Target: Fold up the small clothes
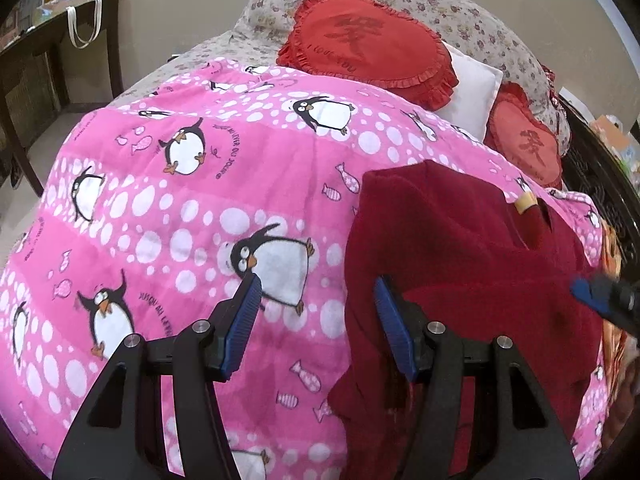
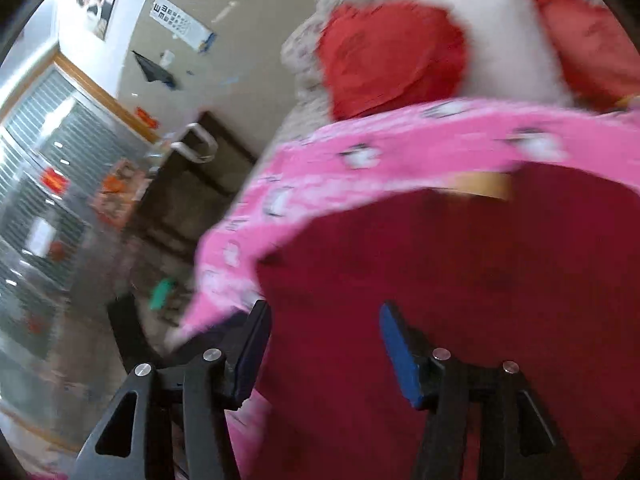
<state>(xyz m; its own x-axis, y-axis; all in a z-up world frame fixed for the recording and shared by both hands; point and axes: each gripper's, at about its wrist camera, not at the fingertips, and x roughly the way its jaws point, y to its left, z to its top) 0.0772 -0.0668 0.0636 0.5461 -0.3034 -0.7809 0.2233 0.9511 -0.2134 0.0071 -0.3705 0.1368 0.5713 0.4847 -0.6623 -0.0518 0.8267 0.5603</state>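
A dark red garment (image 1: 472, 264) lies rumpled on the pink penguin-print quilt (image 1: 180, 208), with a tan label (image 1: 526, 203) near its collar. My left gripper (image 1: 320, 320) is open above the garment's left edge, holding nothing. My right gripper shows in the left wrist view (image 1: 608, 300) as a blurred blue-padded shape at the garment's right side. In the right wrist view, which is blurred, my right gripper (image 2: 324, 344) is open over the red garment (image 2: 460, 280), with the tan label (image 2: 484, 186) beyond it.
Red heart cushions (image 1: 368, 44) and a white pillow (image 1: 474, 88) lie at the head of the bed on floral bedding (image 1: 460, 12). A dark wooden table (image 1: 48, 56) stands left of the bed. Dark furniture (image 2: 192, 192) and floor clutter show at left.
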